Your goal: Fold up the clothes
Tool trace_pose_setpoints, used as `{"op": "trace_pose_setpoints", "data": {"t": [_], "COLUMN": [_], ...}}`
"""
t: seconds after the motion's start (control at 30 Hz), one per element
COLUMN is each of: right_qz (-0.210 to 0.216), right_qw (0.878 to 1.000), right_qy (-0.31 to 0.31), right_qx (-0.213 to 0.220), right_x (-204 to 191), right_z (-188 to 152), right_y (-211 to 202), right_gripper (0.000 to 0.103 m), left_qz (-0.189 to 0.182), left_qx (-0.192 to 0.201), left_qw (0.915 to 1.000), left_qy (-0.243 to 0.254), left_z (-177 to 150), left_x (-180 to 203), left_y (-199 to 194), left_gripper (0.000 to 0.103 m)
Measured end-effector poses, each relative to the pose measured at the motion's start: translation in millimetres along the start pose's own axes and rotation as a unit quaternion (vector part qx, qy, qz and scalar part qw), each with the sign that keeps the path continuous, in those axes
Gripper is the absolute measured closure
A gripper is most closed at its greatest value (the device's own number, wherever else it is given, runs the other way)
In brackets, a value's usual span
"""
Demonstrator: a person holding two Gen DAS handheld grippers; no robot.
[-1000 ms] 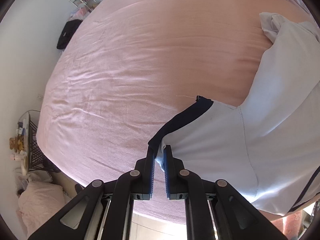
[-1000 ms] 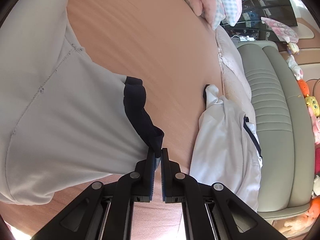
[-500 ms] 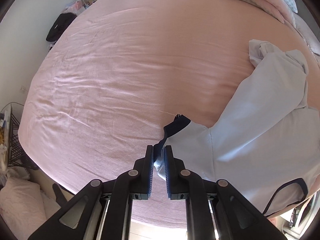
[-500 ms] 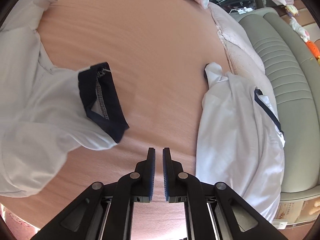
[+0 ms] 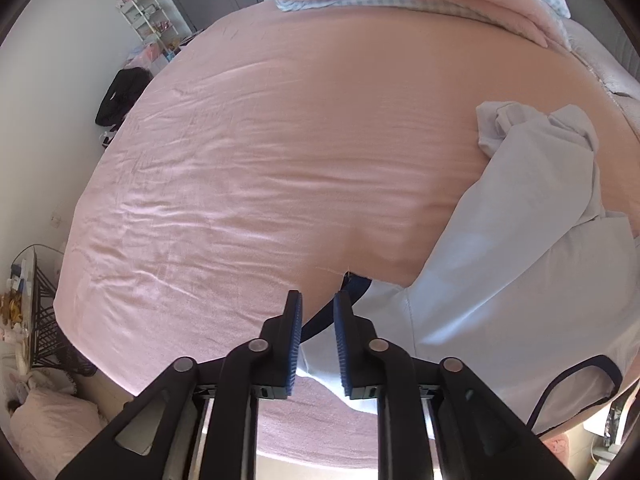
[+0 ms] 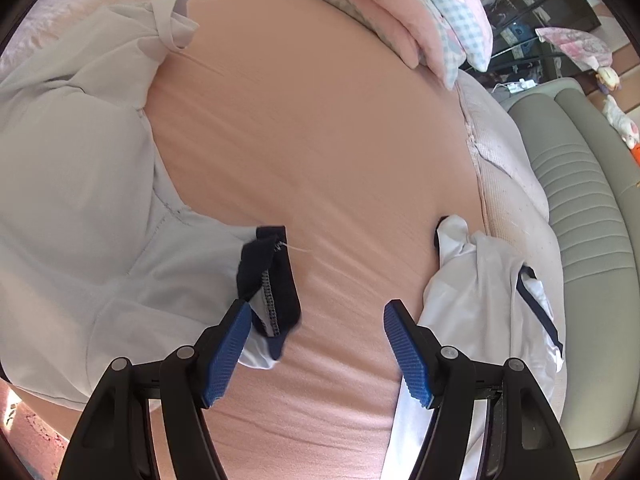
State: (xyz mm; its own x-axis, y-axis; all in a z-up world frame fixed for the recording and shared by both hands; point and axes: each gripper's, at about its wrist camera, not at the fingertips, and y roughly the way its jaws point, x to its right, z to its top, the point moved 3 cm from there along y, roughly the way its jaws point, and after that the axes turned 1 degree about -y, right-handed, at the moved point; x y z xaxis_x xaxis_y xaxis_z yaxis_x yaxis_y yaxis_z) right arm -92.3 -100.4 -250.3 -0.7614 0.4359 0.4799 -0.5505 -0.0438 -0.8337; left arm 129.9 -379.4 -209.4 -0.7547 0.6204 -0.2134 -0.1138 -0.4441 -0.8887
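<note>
Both tools stood open over the bed point(image 5: 248, 184): the left tool point(image 5: 317, 300) with its jaws a narrow gap apart and nothing clamped between them, the right tool point(image 6: 318, 312) spread wide and likewise holding nothing. The pale grey shirt point(image 5: 520, 280) lay spread loosely across the pink sheet, its navy sleeve cuff point(image 5: 354, 286) showing just past the left tool's blue pads; in the right wrist view the other dark cuff point(image 6: 272, 280) lay crumpled and partly turned inside out, touching or just beside the left-hand pad of the right tool. A second white garment point(image 6: 492, 300) with dark trim sat bunched near the bed's edge, well apart from the shirt. Judging by its drape and wrinkles, the shirt looked light, thin and limp, likely to sag and slip from a shallow pinch; the thicker, stitched cuff bands or hem seemed the firmest places to take hold. Each tool pointed forward and downward toward the bed, low over the fabric.
</note>
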Motion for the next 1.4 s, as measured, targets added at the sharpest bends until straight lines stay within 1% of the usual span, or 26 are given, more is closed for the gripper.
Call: {"op": "trace_pose_setpoints", "data": {"t": [0.03, 0.07, 0.1, 0.13, 0.17, 0.2, 0.33, 0.47, 0.77, 0.87, 0.97, 1.03, 1.23, 1.4], "right_qz": [0.003, 0.006, 0.011, 0.017, 0.022, 0.029, 0.048, 0.052, 0.073, 0.092, 0.122, 0.142, 0.191, 0.226], "right_qw": [1.000, 1.000, 1.000, 1.000, 1.000, 0.999, 0.998, 0.998, 0.994, 0.992, 0.989, 0.986, 0.979, 0.972], "right_qy": [-0.003, -0.004, -0.006, -0.006, -0.006, -0.007, -0.008, -0.025, -0.065, -0.066, -0.065, -0.066, -0.052, -0.040], "right_qx": [0.005, 0.009, 0.012, 0.015, 0.018, 0.020, 0.026, 0.036, 0.047, 0.049, 0.056, 0.060, 0.049, 0.040], "right_x": [-1, -2, -4, -6, -7, -8, -10, -14, -32, -34, -38, -42, -49, -51], "right_z": [4, 8, 11, 14, 18, 22, 36, 44, 68, 77, 89, 97, 117, 128], "right_y": [-1, -2, -3, -5, -5, -5, -6, -7, -7, -6, -6, -4, 11, 23], "right_gripper": [0.035, 0.035, 0.035, 0.034, 0.035, 0.035, 0.034, 0.034, 0.034, 0.034, 0.034, 0.034, 0.034, 0.034], "left_qz": [-0.006, -0.016, -0.039, -0.063, -0.083, -0.093, -0.103, -0.107, -0.154, -0.156, -0.146, -0.143, -0.163, -0.151], "left_qx": [0.012, 0.020, 0.023, 0.026, 0.024, 0.021, 0.023, 0.030, -0.003, -0.001, 0.007, 0.005, -0.020, -0.017], "left_qw": [0.9999, 0.9997, 0.9989, 0.9976, 0.9962, 0.9954, 0.9937, 0.9912, 0.9839, 0.9807, 0.9762, 0.9733, 0.9660, 0.9645], "left_qy": [0.004, 0.008, 0.009, 0.010, 0.010, 0.010, 0.038, 0.072, 0.091, 0.119, 0.160, 0.180, 0.199, 0.216], "left_z": [2, 5, 7, 9, 10, 12, 17, 24, 45, 50, 52, 51, 50, 50], "left_x": [3, 7, 12, 16, 21, 27, 49, 71, 100, 112, 131, 144, 168, 180], "left_y": [-3, -5, -6, -7, -7, -6, -2, 0, 20, 21, 26, 31, 43, 50], "left_gripper": [0.055, 0.037, 0.003, 0.000, 0.000, 0.000, 0.000, 0.000, 0.000, 0.000, 0.000, 0.000, 0.000, 0.000]}}
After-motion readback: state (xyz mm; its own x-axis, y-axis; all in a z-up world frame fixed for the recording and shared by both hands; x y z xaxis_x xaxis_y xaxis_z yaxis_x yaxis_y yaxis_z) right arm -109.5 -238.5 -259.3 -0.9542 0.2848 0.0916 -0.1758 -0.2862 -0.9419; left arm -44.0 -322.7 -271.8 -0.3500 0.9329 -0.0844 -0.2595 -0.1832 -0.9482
